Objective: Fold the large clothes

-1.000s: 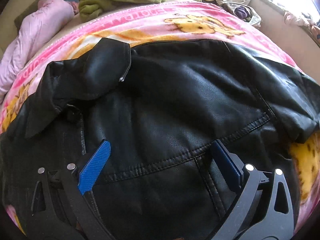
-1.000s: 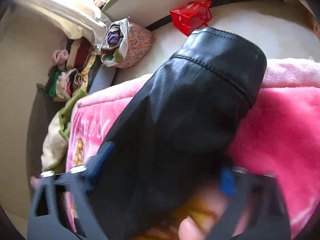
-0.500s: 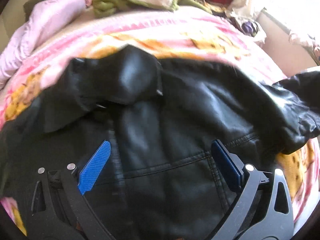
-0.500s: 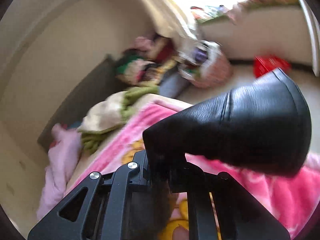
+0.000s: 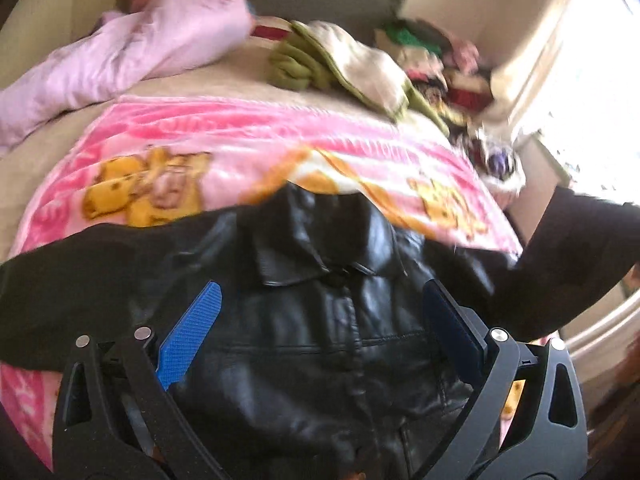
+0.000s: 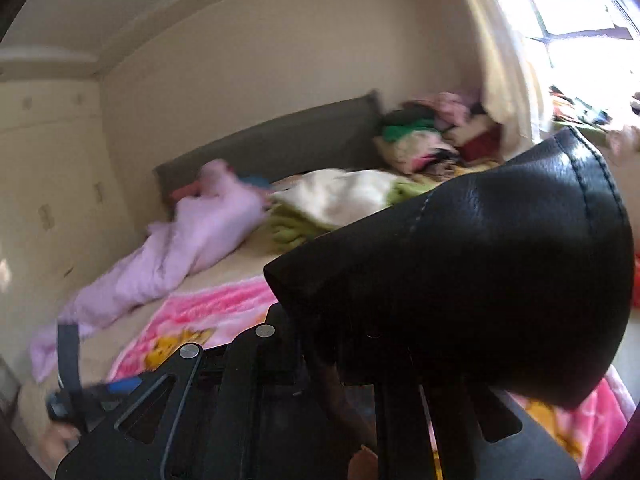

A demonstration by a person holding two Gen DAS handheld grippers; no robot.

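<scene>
— So where is the jacket [image 5: 320, 340] right now?

— Spread across the pink blanket [image 5: 224, 148] on the bed [image 5: 224, 68], collar pointing away from the left wrist camera. It's black and shiny, like leather, with a row of buttons down the middle.

— And the left gripper [image 5: 320, 328]?

— Its blue-padded fingers [image 5: 188, 336] stand wide apart over the jacket's chest, one on either side of the button line. Nothing is pinched between them.

— What about the right gripper [image 6: 356, 364]?

— Jaws together, clamped on the jacket's sleeve [image 6: 480, 272]. The cuff end flares out in front of that camera, lifted clear of the blanket.

— Anything else on the bed?

— A crumpled lilac garment [image 6: 188, 248] near the grey headboard [image 6: 280, 140], a green-and-cream throw [image 6: 332, 200] beside it, and a heap of mixed clothes [image 6: 432, 136] in the corner by the curtain [image 6: 504, 64].
</scene>
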